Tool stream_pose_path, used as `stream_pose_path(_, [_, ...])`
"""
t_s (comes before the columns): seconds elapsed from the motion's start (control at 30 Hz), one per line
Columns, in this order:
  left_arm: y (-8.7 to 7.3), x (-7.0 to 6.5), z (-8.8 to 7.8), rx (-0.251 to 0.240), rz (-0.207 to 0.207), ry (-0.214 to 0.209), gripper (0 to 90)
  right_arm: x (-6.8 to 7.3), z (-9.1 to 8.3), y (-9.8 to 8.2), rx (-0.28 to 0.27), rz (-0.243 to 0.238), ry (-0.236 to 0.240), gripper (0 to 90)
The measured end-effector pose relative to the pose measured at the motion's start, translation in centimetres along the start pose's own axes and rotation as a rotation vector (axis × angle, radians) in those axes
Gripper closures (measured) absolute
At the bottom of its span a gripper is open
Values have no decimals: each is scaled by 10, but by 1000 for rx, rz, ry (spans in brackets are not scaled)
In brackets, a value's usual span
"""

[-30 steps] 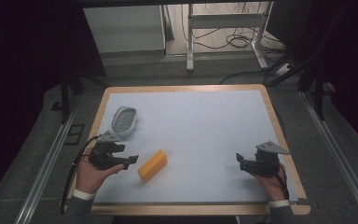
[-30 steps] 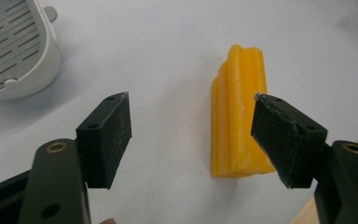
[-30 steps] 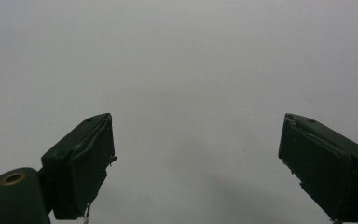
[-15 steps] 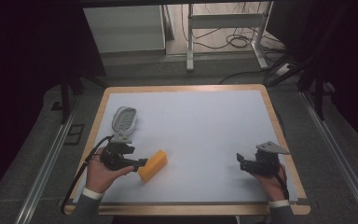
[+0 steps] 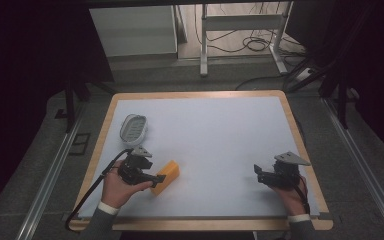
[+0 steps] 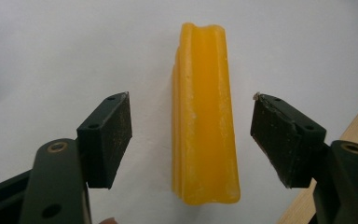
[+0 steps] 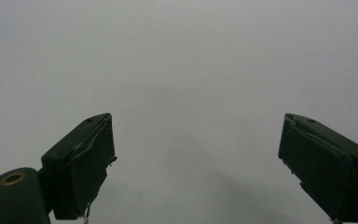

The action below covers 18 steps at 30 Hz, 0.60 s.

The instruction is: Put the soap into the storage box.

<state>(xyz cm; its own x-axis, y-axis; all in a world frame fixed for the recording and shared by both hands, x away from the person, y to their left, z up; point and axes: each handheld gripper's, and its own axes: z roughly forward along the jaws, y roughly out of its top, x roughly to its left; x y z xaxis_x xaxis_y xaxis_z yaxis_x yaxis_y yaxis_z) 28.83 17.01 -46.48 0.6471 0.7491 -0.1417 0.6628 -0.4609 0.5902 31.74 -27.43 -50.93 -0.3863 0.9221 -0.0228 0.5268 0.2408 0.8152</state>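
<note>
A yellow-orange bar (image 5: 166,176) (image 6: 205,116) lies flat on the white table top near the front left. My left gripper (image 5: 155,181) (image 6: 192,135) is open with one jaw on each side of the bar's near end, a gap between each pad and the bar. Over at the front right my right gripper (image 5: 258,175) (image 7: 196,158) is held low above bare table, open, nothing between its jaws.
A small oval translucent dish (image 5: 133,127) rests on the left side of the table, behind the left hand. The table (image 5: 200,95) has a wooden rim; its right-hand edge runs close to the right hand. A black cable (image 5: 87,197) trails off the front left.
The left gripper has moved right and forward until its jaws straddle the bar's near end. The bar and the right gripper have stayed put.
</note>
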Motion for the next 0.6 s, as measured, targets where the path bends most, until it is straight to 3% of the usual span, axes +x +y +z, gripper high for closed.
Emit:
stream_pose_path(0.13, [1, -1, 5, 20, 0, 4, 294, 0, 0, 0, 2, 0, 0, 103])
stream_pose_path(0.23, [4, -6, 7, 31, 17, 29, 312, 0, 0, -1, 4, -5, -4, 103])
stream_pose_path(0.6, [11, -9, 25, 81, 19, 34, 353, -1, 1, -2, 10, 0, -10, 103])
